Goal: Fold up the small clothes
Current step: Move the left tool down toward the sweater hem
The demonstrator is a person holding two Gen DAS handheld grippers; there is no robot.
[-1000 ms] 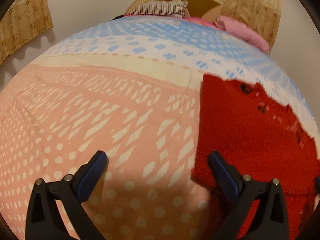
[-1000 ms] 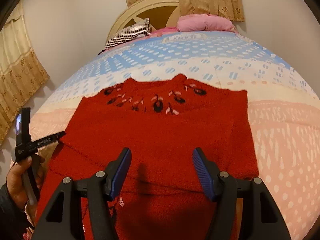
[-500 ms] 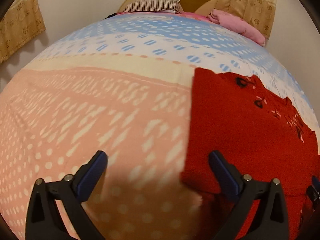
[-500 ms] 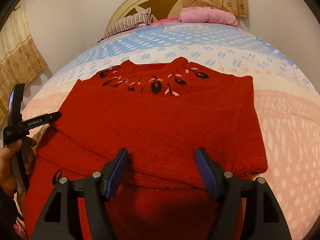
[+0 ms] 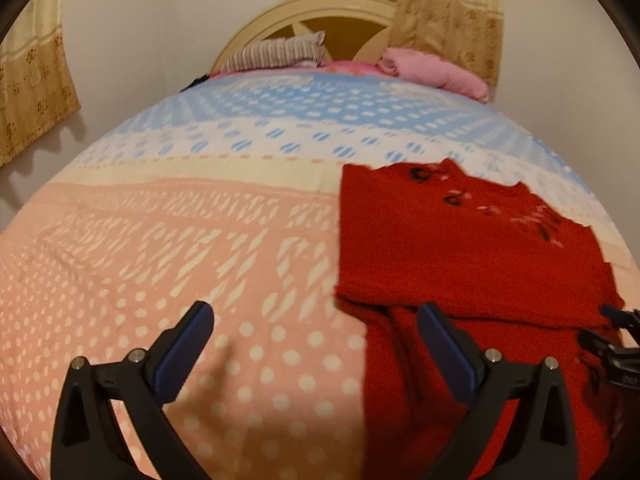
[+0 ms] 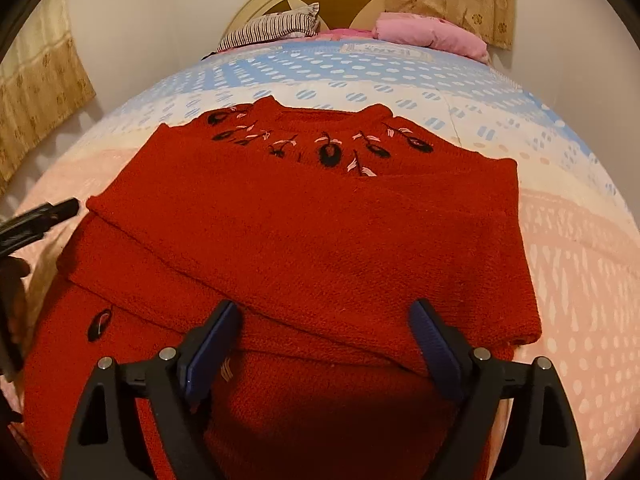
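Two grippers, both wide open and holding nothing. Our right gripper (image 6: 320,344) hangs over the red sweater (image 6: 312,232), which lies flat on the bed (image 5: 160,240) for folding. Our left gripper (image 5: 316,344) waits beside its edge.

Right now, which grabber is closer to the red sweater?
Right. The right gripper hangs open directly over the red sweater; the left gripper is open at its left edge, mostly over the bedspread.
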